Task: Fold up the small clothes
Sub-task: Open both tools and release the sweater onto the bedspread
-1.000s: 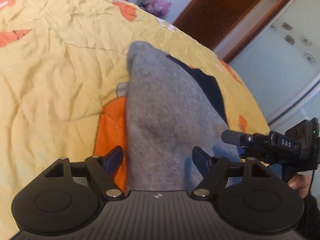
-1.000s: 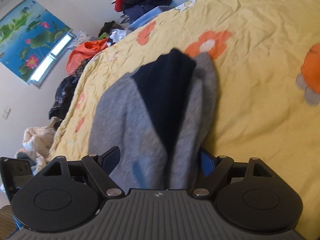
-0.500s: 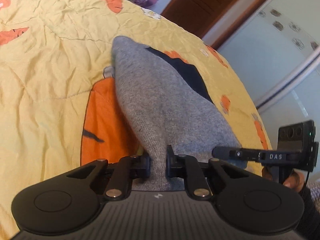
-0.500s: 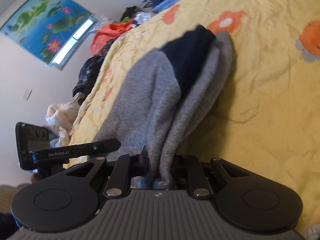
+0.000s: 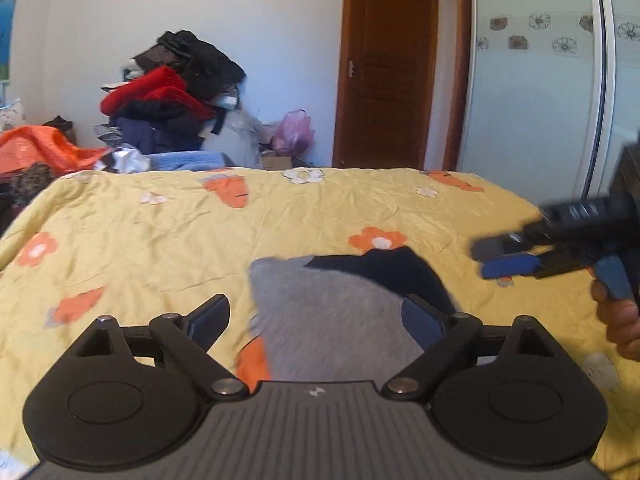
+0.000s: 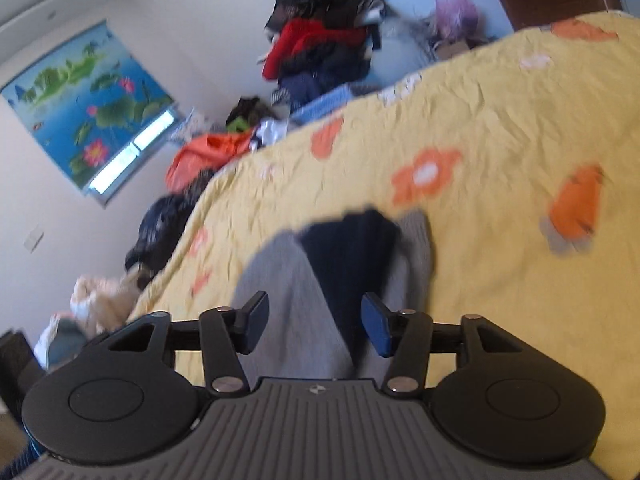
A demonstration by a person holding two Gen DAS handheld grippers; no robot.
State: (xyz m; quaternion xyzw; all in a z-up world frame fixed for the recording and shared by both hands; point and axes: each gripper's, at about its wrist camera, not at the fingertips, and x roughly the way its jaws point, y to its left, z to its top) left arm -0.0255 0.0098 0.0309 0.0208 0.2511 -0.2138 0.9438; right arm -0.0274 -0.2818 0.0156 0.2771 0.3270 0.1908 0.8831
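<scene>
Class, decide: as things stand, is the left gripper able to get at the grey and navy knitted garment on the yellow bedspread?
Probably yes: the left gripper is open, the grey and navy knitted garment lies uncovered just ahead.

Garment [image 5: 332, 312] on bedspread [image 5: 160, 240], clothes pile [image 5: 172, 92] behind bed, door [image 5: 388, 64] right of pile

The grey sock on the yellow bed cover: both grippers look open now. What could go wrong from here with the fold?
1. Both the left gripper and right gripper have just opened their jaws, with nothing pinched. The grey sock may relax and lose its fold.
2. Its dark blue part lies uneven, so the next fold may come out crooked.
3. The bed cover is wrinkled; a low regrasp might pinch it too.
</scene>
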